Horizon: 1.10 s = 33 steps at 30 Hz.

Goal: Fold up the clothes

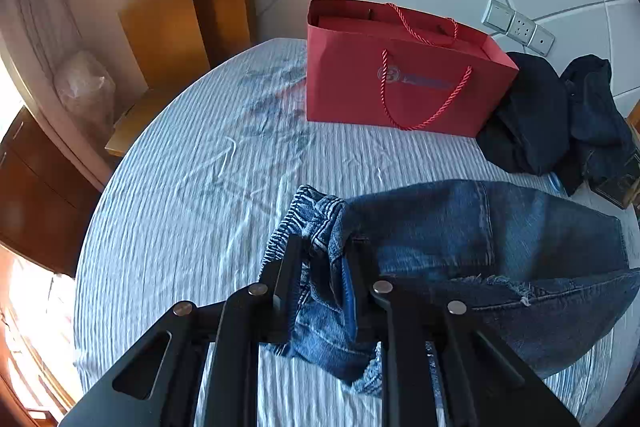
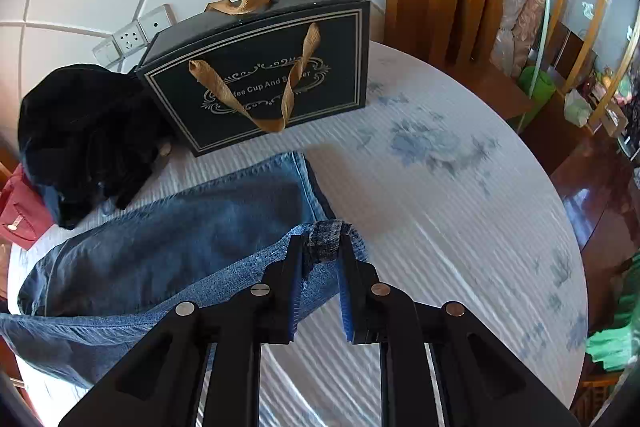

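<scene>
A pair of blue jeans [image 1: 480,227] lies folded over on the light striped bedsheet [image 1: 180,207]. My left gripper [image 1: 326,247] is shut on a bunched edge of the jeans with an elastic waistband, lifted a little above the sheet. In the right wrist view the jeans [image 2: 180,235] stretch to the left. My right gripper [image 2: 324,243] is shut on a frayed hem corner of the jeans, just above the sheet [image 2: 440,227].
A red paper bag [image 1: 400,75] stands at the back of the bed. A black gift bag [image 2: 260,75] stands beside a pile of dark clothes [image 1: 560,119], which also shows in the right wrist view [image 2: 88,139]. Wooden furniture [image 1: 168,7] borders the bed.
</scene>
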Each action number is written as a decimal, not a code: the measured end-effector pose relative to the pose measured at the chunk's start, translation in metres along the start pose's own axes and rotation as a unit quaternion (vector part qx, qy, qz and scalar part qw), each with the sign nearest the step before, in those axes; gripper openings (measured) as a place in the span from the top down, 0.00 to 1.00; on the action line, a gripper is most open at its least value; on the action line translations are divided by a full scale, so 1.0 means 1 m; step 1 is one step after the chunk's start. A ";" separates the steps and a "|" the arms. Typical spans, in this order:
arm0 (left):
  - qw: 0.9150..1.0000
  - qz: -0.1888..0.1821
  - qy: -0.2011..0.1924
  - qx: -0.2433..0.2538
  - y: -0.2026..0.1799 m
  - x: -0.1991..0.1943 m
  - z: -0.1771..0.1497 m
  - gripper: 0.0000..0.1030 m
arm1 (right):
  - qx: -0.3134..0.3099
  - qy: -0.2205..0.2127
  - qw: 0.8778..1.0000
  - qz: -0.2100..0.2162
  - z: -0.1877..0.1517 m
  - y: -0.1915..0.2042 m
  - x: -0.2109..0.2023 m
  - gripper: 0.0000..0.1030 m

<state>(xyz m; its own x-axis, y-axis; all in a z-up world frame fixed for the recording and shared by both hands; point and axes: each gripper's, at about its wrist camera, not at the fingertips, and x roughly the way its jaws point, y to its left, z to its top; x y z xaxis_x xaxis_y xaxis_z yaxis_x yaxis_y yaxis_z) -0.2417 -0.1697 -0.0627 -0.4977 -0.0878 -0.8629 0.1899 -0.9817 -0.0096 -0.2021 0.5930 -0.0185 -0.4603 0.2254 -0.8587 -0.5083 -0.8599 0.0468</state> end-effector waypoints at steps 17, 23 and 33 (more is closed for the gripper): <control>0.998 0.055 -0.039 -0.005 0.007 0.052 0.033 0.29 | 0.010 0.000 1.000 -0.016 0.038 0.015 0.097 0.50; 0.998 0.067 -0.004 -0.003 0.034 0.048 -0.026 0.29 | 0.044 0.033 0.998 -0.001 -0.006 -0.028 0.090 0.50; 0.999 0.045 -0.001 -0.023 0.038 0.063 -0.039 0.26 | 0.093 0.049 0.993 0.043 -0.027 -0.035 0.107 0.50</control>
<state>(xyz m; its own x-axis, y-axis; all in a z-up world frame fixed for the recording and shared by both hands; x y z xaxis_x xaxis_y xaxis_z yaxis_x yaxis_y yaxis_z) -0.2321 -0.2063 -0.1370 -0.4794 -0.1752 -0.8600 0.2720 -0.9613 0.0442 -0.2135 0.6350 -0.1263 -0.4397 0.1004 -0.8925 -0.6001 -0.7722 0.2087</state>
